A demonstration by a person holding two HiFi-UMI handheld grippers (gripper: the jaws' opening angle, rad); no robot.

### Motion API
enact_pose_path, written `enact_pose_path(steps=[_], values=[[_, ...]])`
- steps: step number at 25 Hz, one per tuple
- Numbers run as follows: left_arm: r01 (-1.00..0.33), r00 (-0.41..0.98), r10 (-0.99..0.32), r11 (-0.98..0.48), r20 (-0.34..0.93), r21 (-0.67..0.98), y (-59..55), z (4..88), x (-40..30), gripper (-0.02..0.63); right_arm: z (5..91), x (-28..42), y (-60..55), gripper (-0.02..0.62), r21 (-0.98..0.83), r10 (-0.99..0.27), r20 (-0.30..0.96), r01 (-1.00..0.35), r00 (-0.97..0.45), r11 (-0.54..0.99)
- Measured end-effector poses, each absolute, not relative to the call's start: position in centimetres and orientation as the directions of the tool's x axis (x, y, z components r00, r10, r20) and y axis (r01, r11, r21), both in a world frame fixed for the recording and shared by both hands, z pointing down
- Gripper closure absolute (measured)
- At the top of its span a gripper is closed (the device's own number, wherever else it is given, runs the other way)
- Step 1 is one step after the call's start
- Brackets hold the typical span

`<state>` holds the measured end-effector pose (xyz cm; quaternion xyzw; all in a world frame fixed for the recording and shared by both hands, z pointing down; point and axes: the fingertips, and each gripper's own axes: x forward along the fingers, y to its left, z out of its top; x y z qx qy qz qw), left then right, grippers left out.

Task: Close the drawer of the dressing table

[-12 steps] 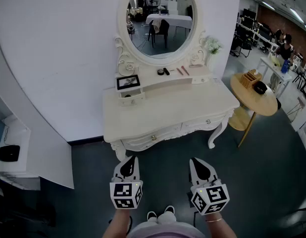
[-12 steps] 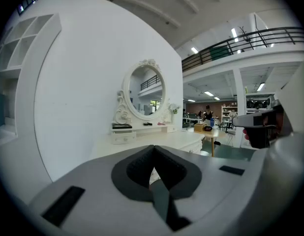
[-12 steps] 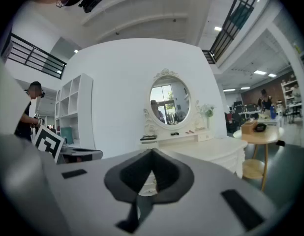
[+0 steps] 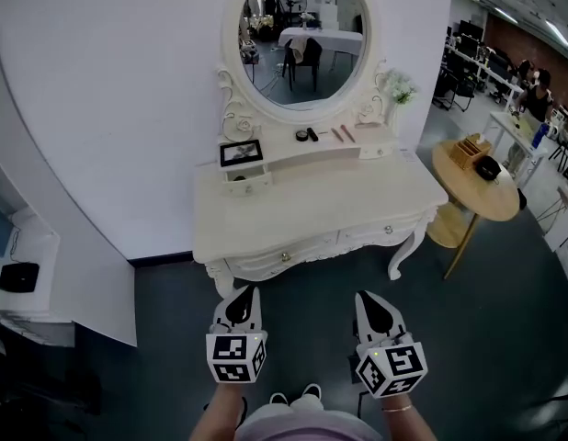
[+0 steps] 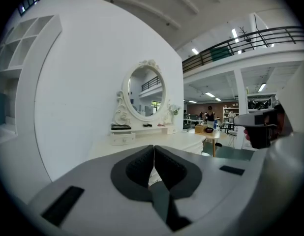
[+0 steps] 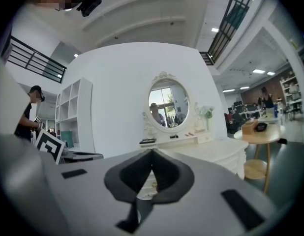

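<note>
**Head view:** Both tongs are held out side by side over the dark grey floor (image 4: 505, 320). The left tongs (image 4: 242, 301) are squeezed shut with nothing in them. The right tongs (image 4: 371, 306) look shut and empty too.

Just ahead of both tips, but not touching them, stands the cream-white carved dressing table (image 4: 215, 246). Its flat worktop (image 4: 312, 205) is beyond the tongs. The left front drawer (image 4: 286, 256) is straight ahead of the left tongs, and the right front drawer (image 4: 385, 233) is ahead of the right tongs. A small cream drawer (image 4: 245, 185) sits farther back, on the raised shelf under a black picture frame (image 4: 241, 152). I cannot tell if any drawer is pulled out.

A big oval mirror (image 4: 302, 35) stands up behind the worktop. A round wooden side table (image 4: 477, 191) is far off to the right of the right tongs.

**Left gripper view:** The dark pads of the left tongs (image 5: 154, 154) press together with nothing between them. The dressing table (image 5: 162, 140) and oval mirror (image 5: 144, 93) are ahead, well apart from the tips. The side table (image 5: 211, 132) is to the right.

**Right gripper view:** The tips of the right tongs (image 6: 152, 157) meet and hold nothing. The dressing table (image 6: 211, 151) is ahead and a bit to the right. The oval mirror (image 6: 167, 102) rises above the tips. A tall white shelf unit (image 6: 73, 112) stands to the left.
</note>
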<state>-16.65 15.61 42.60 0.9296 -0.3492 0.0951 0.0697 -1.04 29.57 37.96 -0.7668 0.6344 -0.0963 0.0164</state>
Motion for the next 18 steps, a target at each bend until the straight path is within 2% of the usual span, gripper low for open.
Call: enact_pose_path(steps=[3, 6, 9, 15, 18], values=[[-0.671, 0.731, -0.642, -0.738, 0.230, 0.073, 15.7, 42.7, -16.5, 0.601, 37.8, -0.6, 29.8, 0.594, -0.151, -0.977, 0.120, -0.970, 0.175, -0.192], [-0.679, 0.725, -0.649, -0.730, 0.230, 0.081, 15.9, 42.7, -16.3, 0.524, 37.7, -0.2, 30.2, 0.594, -0.154, -0.979, 0.113, -0.970, 0.169, -0.185], [-0.681, 0.723, -0.653, -0.728, 0.227, 0.075, 16.1, 42.6, -16.0, 0.496, 37.6, 0.3, 30.4, 0.594, -0.157, -0.981, 0.106, -0.972, 0.160, -0.175], [-0.691, 0.711, -0.662, -0.720, 0.238, 0.065, 15.8, 42.8, -15.5, 0.380, 37.5, 1.1, 30.4, 0.594, -0.170, -0.983, 0.097, -0.971, 0.156, -0.170], [-0.702, 0.699, -0.671, -0.710, 0.249, 0.058, 14.8, 43.3, -15.3, 0.345, 37.8, 1.6, 29.8, 0.594, -0.179, -0.982, 0.104, -0.969, 0.156, -0.173]])
